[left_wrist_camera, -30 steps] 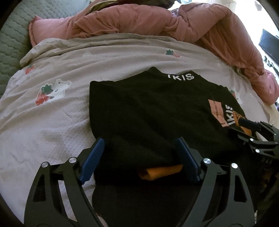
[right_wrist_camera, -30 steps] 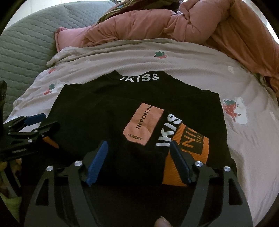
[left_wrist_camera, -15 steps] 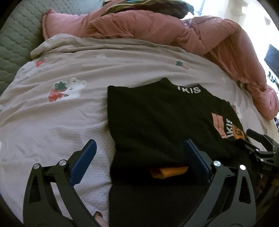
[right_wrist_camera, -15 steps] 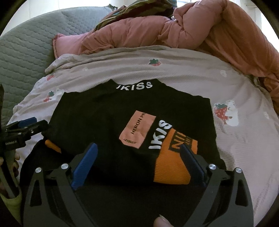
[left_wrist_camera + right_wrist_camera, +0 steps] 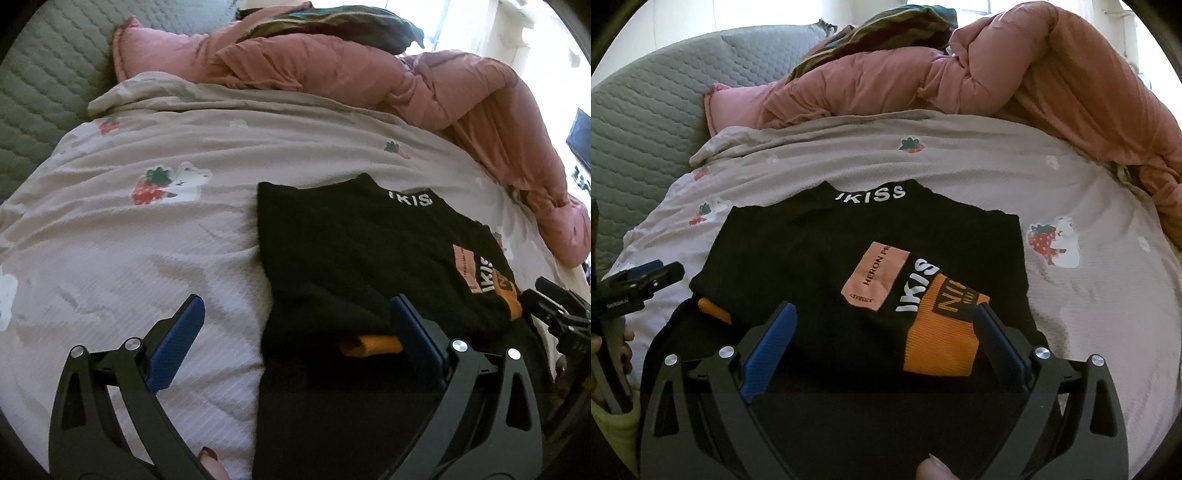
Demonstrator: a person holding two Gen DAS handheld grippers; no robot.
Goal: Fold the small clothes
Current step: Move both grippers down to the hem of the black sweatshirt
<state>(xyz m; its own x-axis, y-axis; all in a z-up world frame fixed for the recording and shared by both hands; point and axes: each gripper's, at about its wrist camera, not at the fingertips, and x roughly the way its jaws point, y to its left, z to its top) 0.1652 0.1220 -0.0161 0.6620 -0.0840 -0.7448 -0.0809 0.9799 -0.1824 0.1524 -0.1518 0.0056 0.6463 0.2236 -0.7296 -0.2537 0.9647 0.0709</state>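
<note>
Garment's (image 5: 820, 258) near hem under frame edge

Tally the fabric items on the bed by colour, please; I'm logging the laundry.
Black: 1, the folded top.
Pink: 2, the duvet and the pillow.
Beige strawberry print: 1, the blanket.
Dark striped: 1, a cloth behind the duvet.
Total: 5

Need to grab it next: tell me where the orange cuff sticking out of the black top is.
In the left wrist view, the orange cuff pokes from the black top's near edge, just inside the left gripper's right finger.
</note>
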